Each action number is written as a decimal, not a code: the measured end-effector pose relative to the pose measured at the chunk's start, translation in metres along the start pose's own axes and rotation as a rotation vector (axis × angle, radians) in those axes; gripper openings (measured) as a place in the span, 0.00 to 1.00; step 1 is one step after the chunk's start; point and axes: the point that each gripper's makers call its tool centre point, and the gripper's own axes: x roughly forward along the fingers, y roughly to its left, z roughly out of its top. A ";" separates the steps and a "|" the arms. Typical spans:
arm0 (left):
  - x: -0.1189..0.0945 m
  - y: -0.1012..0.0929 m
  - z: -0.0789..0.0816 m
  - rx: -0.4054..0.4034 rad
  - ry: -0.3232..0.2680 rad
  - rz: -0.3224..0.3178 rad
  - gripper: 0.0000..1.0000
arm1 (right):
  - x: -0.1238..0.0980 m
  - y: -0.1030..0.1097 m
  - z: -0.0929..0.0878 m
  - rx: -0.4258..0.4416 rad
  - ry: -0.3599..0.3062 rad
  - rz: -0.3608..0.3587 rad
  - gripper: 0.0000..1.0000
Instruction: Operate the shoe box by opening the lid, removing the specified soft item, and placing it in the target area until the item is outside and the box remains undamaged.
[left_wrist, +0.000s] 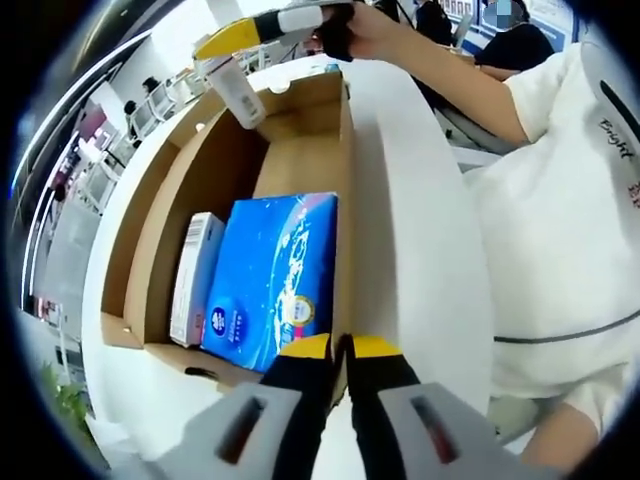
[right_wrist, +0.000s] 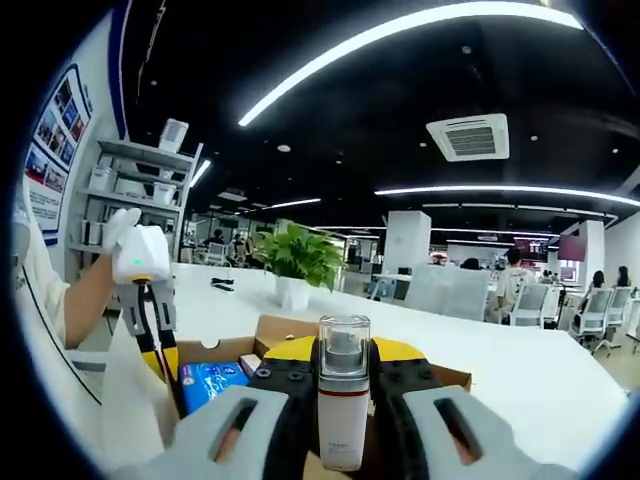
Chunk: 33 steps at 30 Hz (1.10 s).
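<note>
left gripper (left_wrist: 341, 350): yellow-tipped black jaws pinched on the right wall edge of the open brown cardboard shoe box (left_wrist: 300, 150) | inside: glossy blue soft pack (left_wrist: 272, 275), small white carton (left_wrist: 195, 280) beside it | right gripper (right_wrist: 343, 385): clamped on an upright white bottle (right_wrist: 343, 400), clear domed cap, base cut off | white table (right_wrist: 520, 360) | blurred potted plant (right_wrist: 295, 258) beyond

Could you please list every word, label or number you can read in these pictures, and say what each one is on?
"Bright": on the person's white shirt, partly cut off.
Blue pack in the cardboard box: printed, too blurred to read.
White carton: barcode and print unreadable.
Bottle in the right gripper: red label text too small.
</note>
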 end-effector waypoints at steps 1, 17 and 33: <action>-0.001 0.000 0.000 0.006 0.005 0.005 0.05 | -0.001 -0.003 0.000 -0.009 0.004 -0.017 0.18; -0.008 -0.003 0.002 0.058 0.024 0.043 0.04 | -0.013 -0.004 0.024 -0.080 -0.028 -0.040 0.18; -0.008 -0.003 0.002 0.059 0.004 0.038 0.03 | -0.050 -0.032 0.059 -0.073 -0.107 -0.161 0.18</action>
